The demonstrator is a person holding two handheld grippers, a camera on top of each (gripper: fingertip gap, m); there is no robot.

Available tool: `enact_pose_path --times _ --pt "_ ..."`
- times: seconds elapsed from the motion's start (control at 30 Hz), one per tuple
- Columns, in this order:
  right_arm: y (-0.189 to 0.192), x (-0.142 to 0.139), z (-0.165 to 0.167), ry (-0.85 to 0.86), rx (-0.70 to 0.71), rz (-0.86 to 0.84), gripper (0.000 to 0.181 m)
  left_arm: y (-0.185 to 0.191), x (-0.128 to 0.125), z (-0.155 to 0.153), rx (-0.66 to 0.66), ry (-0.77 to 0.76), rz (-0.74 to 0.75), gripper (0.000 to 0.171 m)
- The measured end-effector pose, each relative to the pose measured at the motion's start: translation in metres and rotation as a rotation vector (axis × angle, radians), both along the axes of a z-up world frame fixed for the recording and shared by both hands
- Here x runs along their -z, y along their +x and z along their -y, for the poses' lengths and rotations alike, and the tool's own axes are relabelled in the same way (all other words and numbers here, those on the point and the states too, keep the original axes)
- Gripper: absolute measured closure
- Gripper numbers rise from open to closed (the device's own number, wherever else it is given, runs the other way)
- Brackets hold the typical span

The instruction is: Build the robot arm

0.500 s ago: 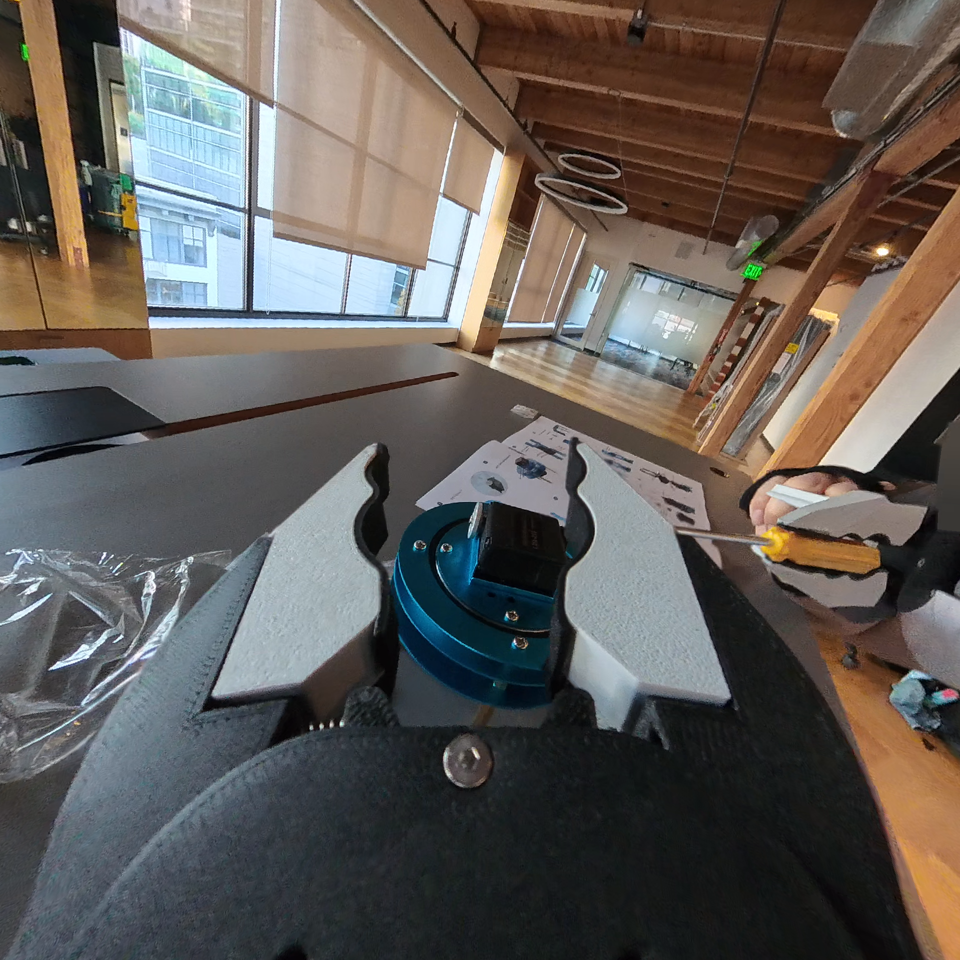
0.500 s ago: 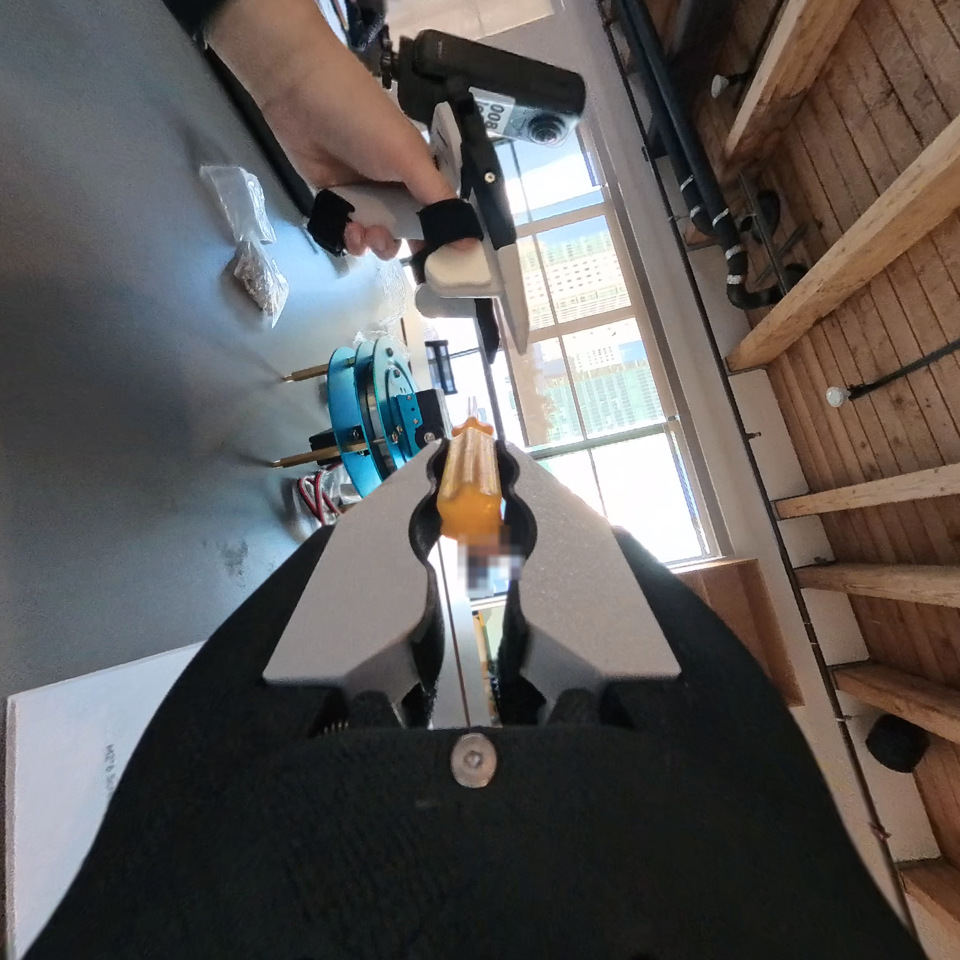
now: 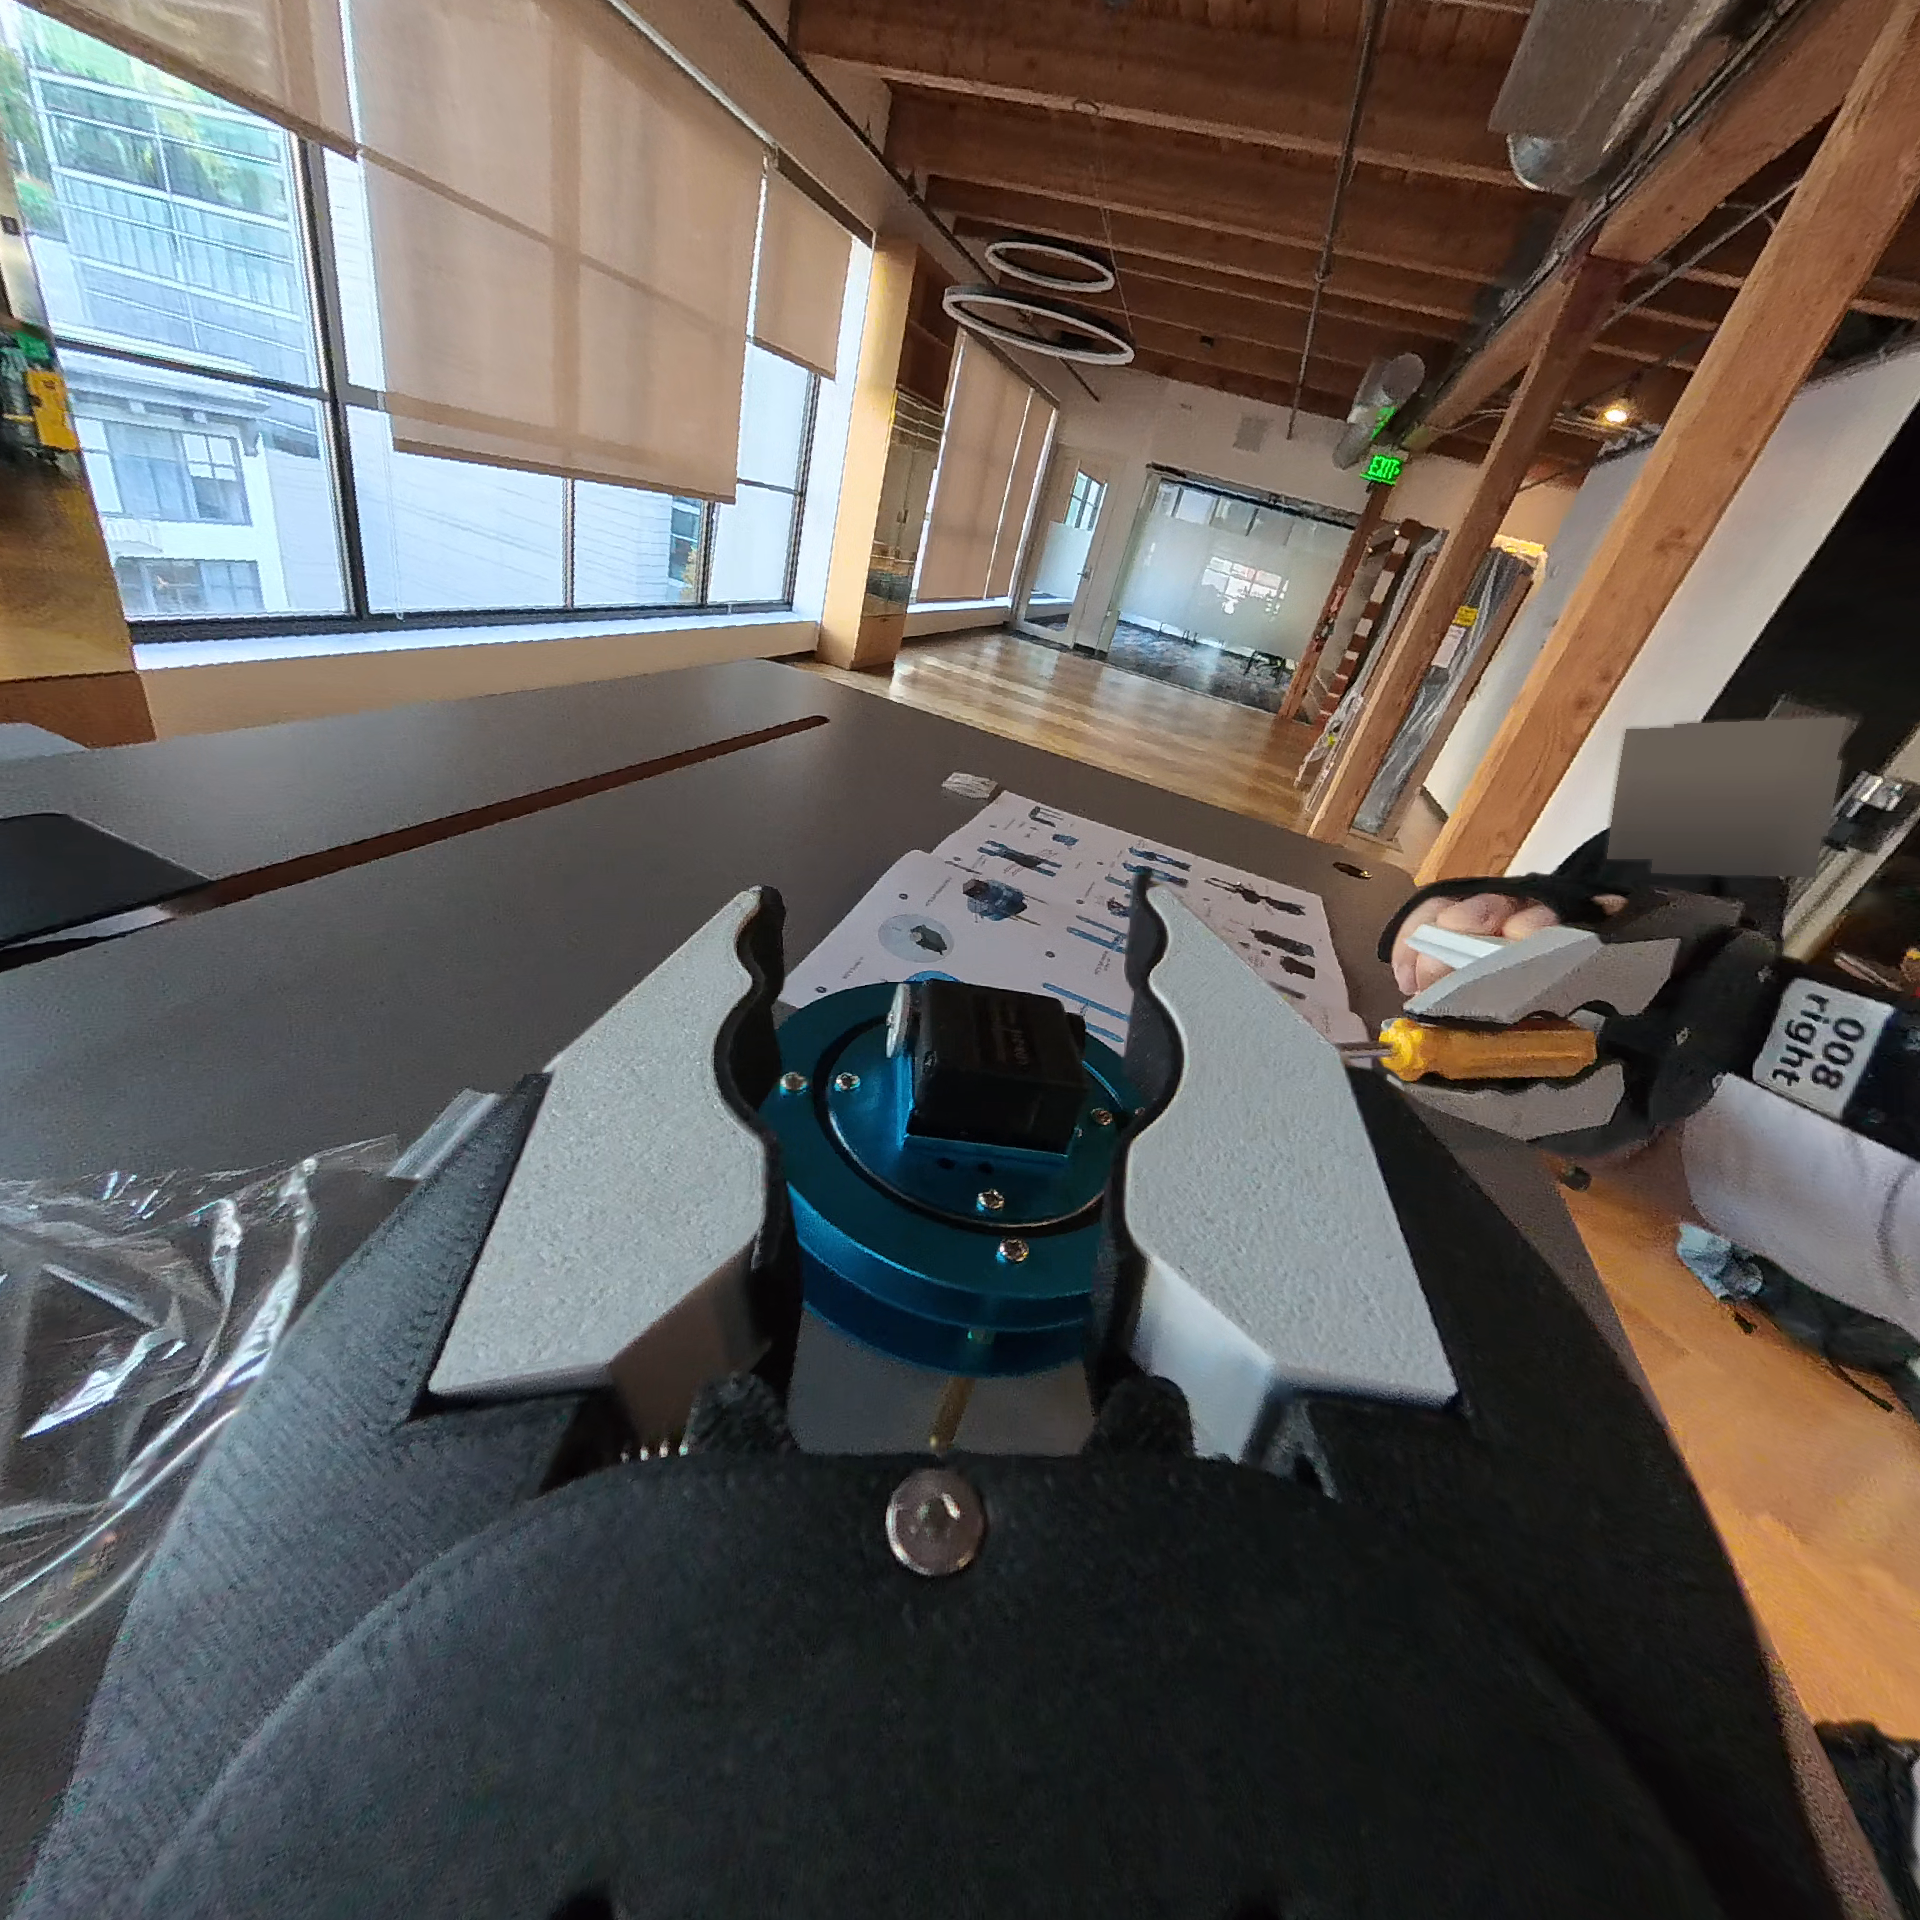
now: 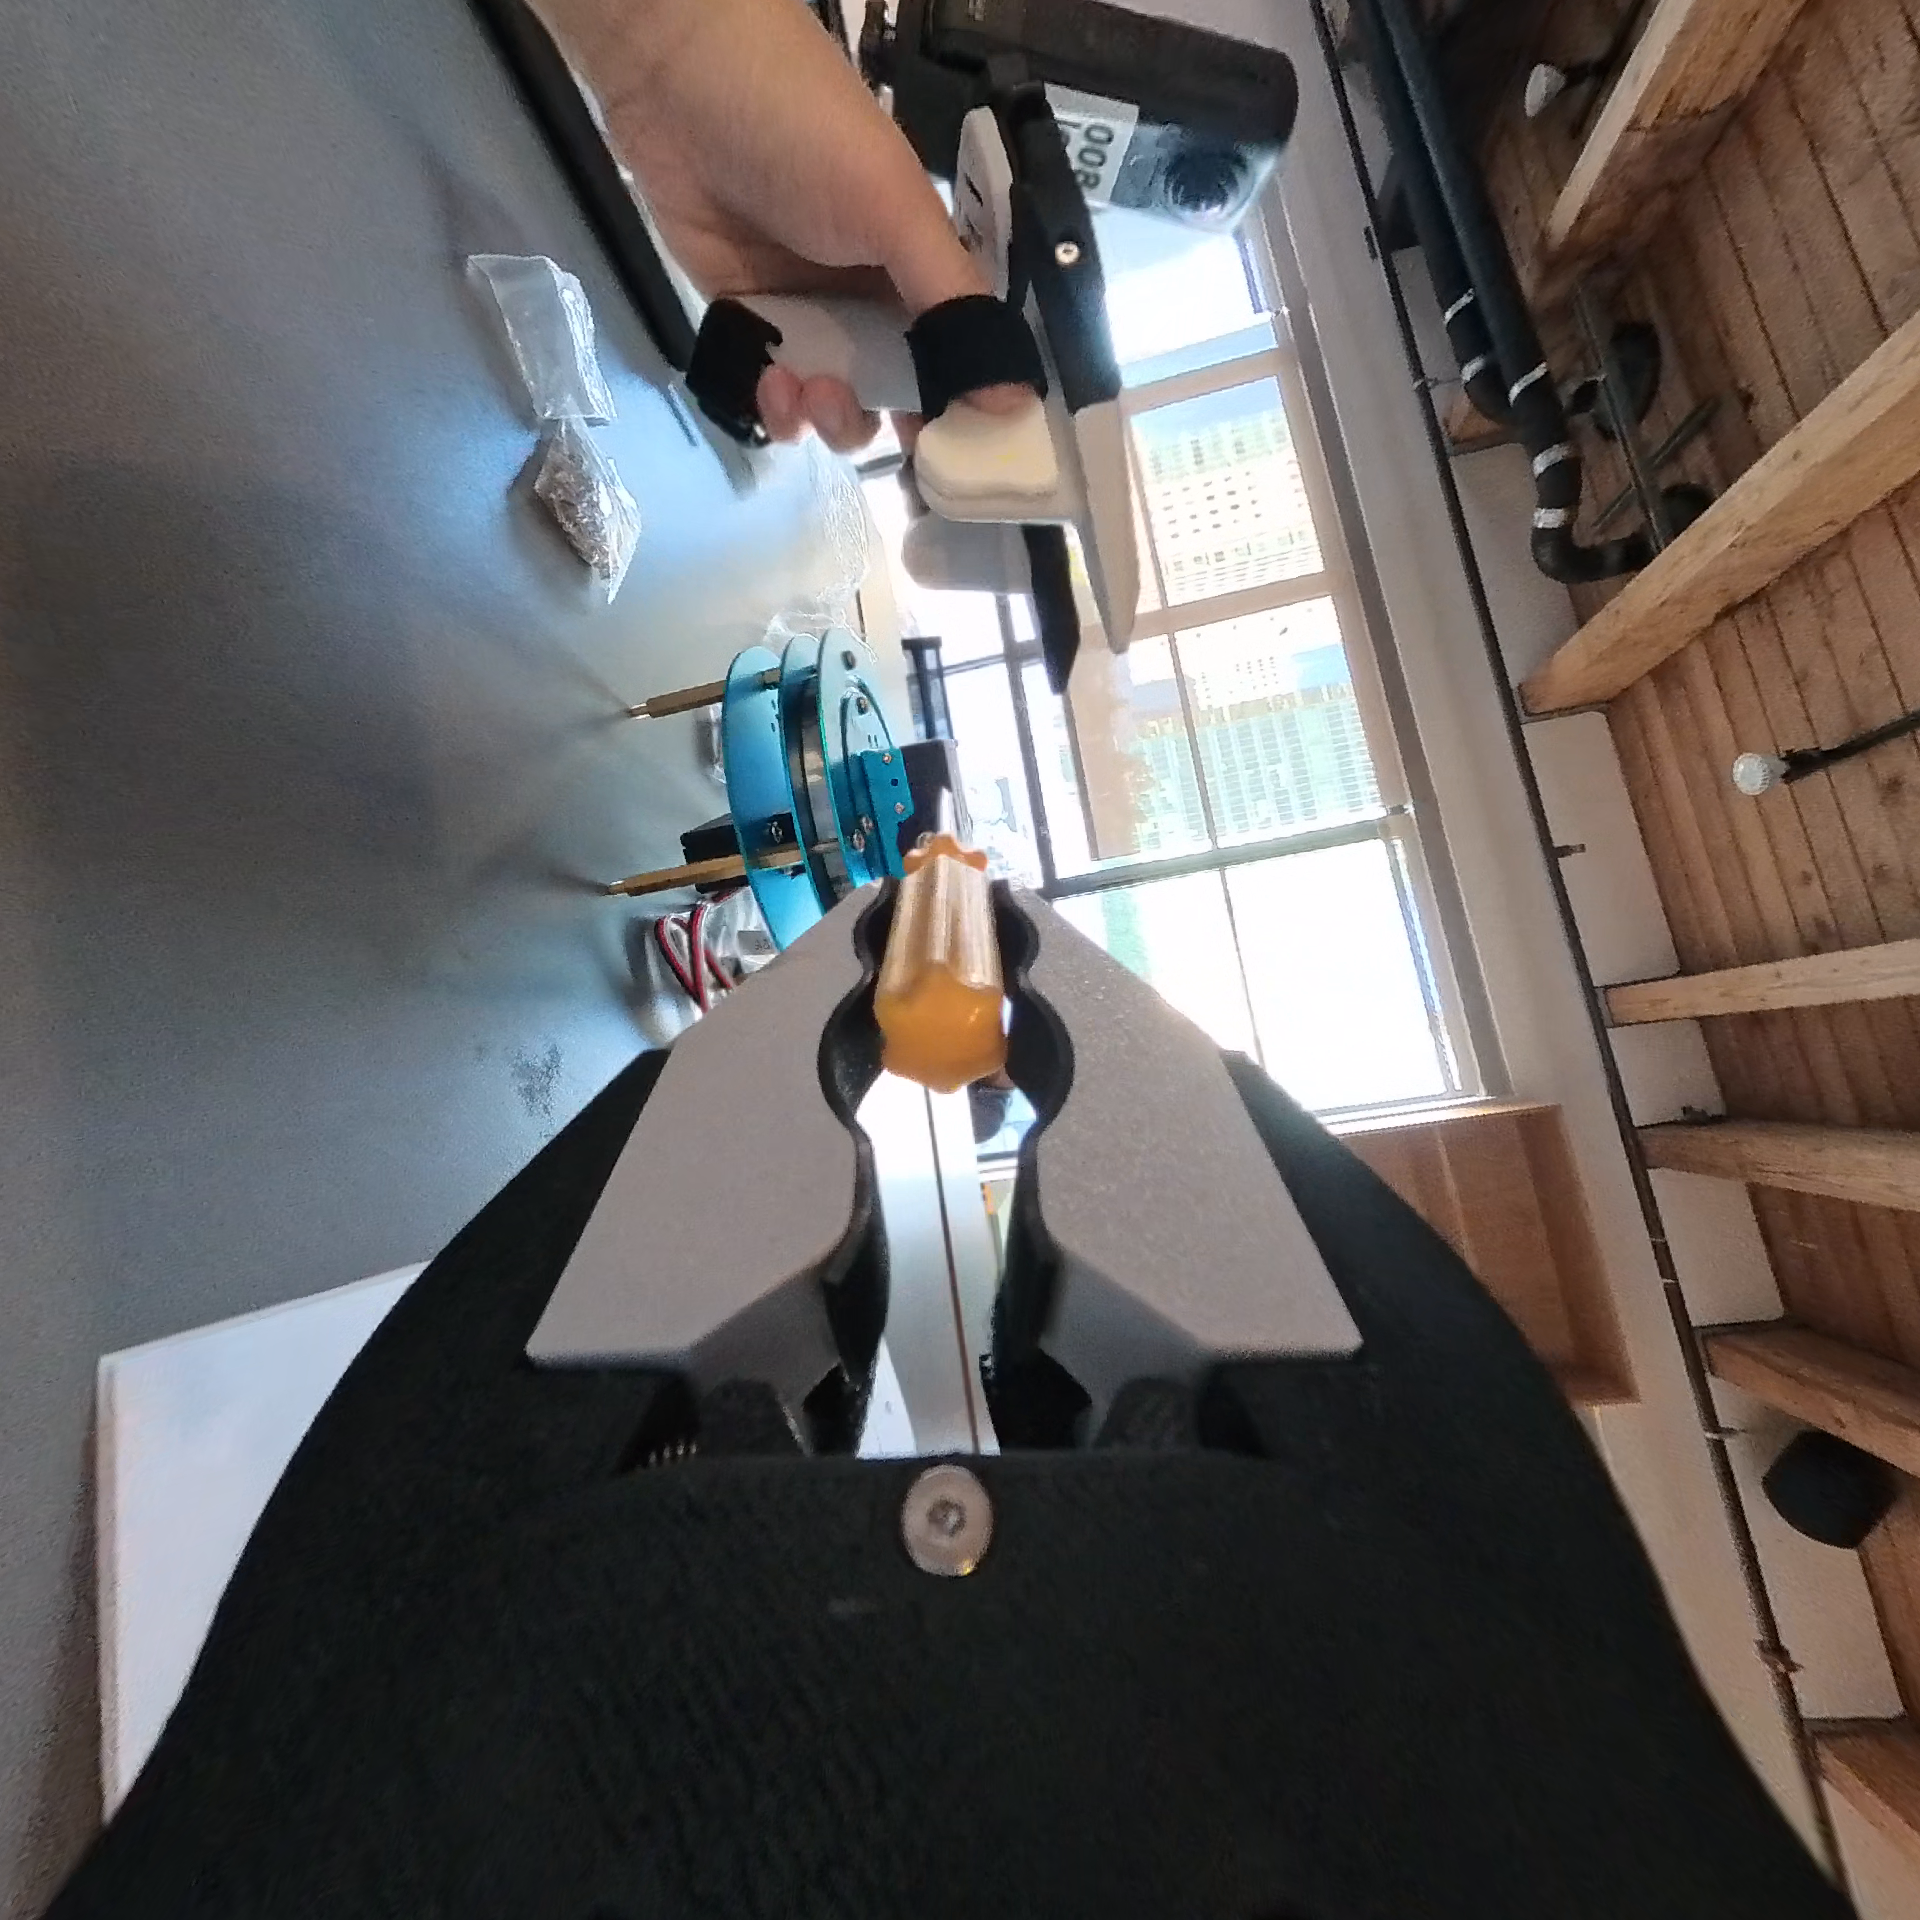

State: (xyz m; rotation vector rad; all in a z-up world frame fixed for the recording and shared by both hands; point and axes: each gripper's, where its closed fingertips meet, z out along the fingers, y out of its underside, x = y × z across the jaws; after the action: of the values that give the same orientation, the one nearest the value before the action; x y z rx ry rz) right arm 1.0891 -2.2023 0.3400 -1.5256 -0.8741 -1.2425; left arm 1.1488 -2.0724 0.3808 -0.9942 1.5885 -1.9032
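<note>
- Two grippers show, each with grey, grainy fingers whose inner edges are wavy and black-padded.
- Left gripper [image 3: 951, 1049]: jaws spread wide around a blue disc [image 3: 914, 1236]; whether the pads touch its rim cannot be told.
- Disc: round, anodised metal, stacked plates with small screws. A black box-shaped servo [image 3: 987, 1075] stands on top. In the right wrist view the disc [image 4: 774, 774] stands off the table on brass posts [image 4: 675, 873], with red and white wires [image 4: 691, 951] beneath it.
- Right gripper [image 4: 940, 935]: jaws pinched on a screwdriver [image 4: 940, 966], whose yellow, fluted plastic handle lies lengthwise between the pads.
- In the left wrist view the screwdriver [image 3: 1486, 1049] sits at 3 o'clock from the disc, near it but apart, its thin steel tip pointing toward the disc.
- Table [image 3: 416, 935]: dark, matte, smooth.
- Printed sheet [image 3: 1195, 904] lies flat at 12 o'clock beyond the disc.
- Crinkled clear plastic wrap [image 3: 125, 1330] lies at 9 o'clock.
- Two small clear bags [image 4: 566, 416] of tiny metal parts lie on the table beyond the disc.
</note>
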Motion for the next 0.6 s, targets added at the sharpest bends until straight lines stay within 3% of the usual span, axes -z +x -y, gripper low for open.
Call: enact_pose_path --times 0.2,0.33,0.47,0.6 --pt "-0.002 0.000 -0.002 -0.011 -0.008 0.003 0.166 0.005 0.005 -0.010 0.022 -0.128 -0.028 0.106" --pt "0.000 0.000 -0.005 -0.021 0.007 -0.037 0.166 0.012 0.022 -0.012 0.006 -0.058 -0.075 0.100" --pt "0.007 0.003 -0.008 -0.038 0.026 -0.093 0.167 0.006 0.010 -0.007 0.065 -0.152 -0.050 0.106" --pt "0.008 0.005 -0.010 -0.044 0.038 -0.070 0.166 0.001 0.004 -0.005 0.075 -0.100 -0.021 0.110"
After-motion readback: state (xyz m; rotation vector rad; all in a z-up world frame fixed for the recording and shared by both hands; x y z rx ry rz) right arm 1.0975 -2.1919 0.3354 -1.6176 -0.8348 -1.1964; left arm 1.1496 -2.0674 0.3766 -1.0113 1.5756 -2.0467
